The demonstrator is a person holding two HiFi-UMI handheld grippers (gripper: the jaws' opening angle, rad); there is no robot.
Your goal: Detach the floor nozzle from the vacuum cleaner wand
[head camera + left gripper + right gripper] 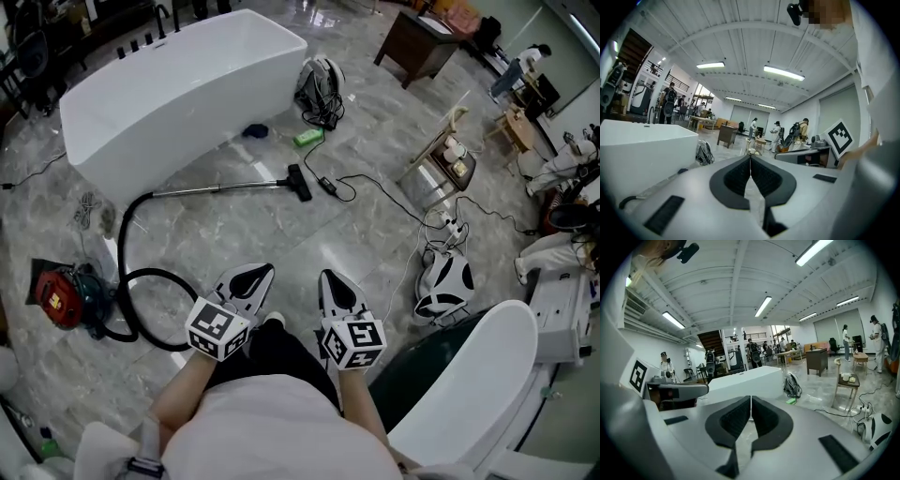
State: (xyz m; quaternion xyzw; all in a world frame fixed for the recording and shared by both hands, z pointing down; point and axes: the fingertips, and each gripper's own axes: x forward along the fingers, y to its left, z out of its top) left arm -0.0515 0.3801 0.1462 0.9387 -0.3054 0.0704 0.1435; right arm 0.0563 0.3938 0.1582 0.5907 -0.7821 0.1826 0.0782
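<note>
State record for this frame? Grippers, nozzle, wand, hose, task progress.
left gripper: jaws shut, empty, close to the person's body
right gripper: jaws shut, empty, beside the left
floor nozzle: on the floor, attached to the wand's end
wand: lying flat beside the bathtub
hose: curves from the wand to the red canister
contact: neither gripper touches the vacuum
task: nozzle not yet detached

Head view: high, steeply downward over the floor (244, 234). Gripper views: low, near-level, close behind left claw (750, 159) and right claw (751, 398). Shared by all: white bathtub (178, 89).
</note>
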